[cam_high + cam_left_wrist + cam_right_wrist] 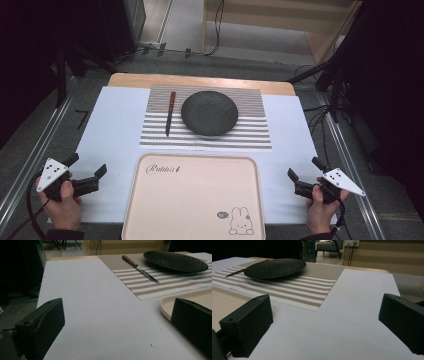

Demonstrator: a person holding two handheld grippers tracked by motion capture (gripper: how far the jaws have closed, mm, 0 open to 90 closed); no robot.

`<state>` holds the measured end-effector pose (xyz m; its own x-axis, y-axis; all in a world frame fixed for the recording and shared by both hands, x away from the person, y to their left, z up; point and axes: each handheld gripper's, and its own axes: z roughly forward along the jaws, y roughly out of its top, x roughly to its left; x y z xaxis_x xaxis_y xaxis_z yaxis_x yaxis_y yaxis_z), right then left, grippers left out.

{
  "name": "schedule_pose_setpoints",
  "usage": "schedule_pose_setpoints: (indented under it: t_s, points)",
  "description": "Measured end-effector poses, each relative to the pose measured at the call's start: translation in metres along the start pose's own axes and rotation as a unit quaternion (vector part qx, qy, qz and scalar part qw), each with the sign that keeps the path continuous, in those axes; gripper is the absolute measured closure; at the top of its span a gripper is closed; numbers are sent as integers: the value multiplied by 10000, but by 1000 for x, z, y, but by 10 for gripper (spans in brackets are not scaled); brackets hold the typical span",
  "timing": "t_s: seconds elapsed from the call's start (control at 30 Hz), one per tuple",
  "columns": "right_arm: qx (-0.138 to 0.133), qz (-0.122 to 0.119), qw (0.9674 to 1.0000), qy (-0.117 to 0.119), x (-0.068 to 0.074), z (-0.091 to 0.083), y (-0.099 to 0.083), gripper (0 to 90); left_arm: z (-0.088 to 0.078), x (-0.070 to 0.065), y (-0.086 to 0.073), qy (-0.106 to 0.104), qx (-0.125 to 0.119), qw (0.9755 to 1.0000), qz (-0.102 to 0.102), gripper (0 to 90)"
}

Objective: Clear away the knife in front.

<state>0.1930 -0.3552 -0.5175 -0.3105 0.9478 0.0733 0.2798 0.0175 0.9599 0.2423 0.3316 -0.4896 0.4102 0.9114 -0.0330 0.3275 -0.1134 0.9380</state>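
A round black plate (209, 113) (175, 261) (275, 268) sits on a striped placemat (255, 127) (160, 282) (312, 290) at the far middle of the table. A knife with a red-brown handle (169, 113) (140, 268) lies on the mat just left of the plate. A pink tray (195, 200) (197, 298) with a rabbit print rests empty at the near middle. My left gripper (87, 167) (117, 325) hovers open near the table's left front, left of the tray. My right gripper (305, 169) (324, 325) is open at the right front, with nothing between its jaws.
A white sheet (115, 135) (95, 302) (352, 315) covers the wooden table (200, 80). Metal rails (30, 150) run along both sides. Dark stands (75, 50) and cables (217, 30) lie on the floor beyond the far edge.
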Motion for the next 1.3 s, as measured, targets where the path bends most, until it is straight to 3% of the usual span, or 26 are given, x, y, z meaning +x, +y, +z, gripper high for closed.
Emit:
schedule_pose_setpoints:
  t_s: [0.33, 0.53, 0.7, 0.83, 0.93, 1.3]
  points:
    - [46, -29, 10000, 36, 1, 2, 0, 0, 0, -2, 0, 58, 17, 10000, 68, 0]
    - [56, -35, 10000, 56, 1, 2, -1, 0, 1, -6, 2, 113, 82, 9997, 216, 0]
    - [114, -133, 9998, -55, 4, 4, -1, 0, -1, -8, 6, -97, -50, 9999, 120, 0]
    - [126, -180, 9997, -69, 4, 5, -1, 0, -1, -11, 9, -81, -35, 9998, 159, 0]
    - [134, -194, 9997, -66, 5, 5, -1, 0, -2, -13, 13, -132, -103, 9998, 81, 0]
    - [114, -170, 9998, -19, 4, 4, -1, 0, 3, -33, 29, -213, 10, 9993, 306, 0]
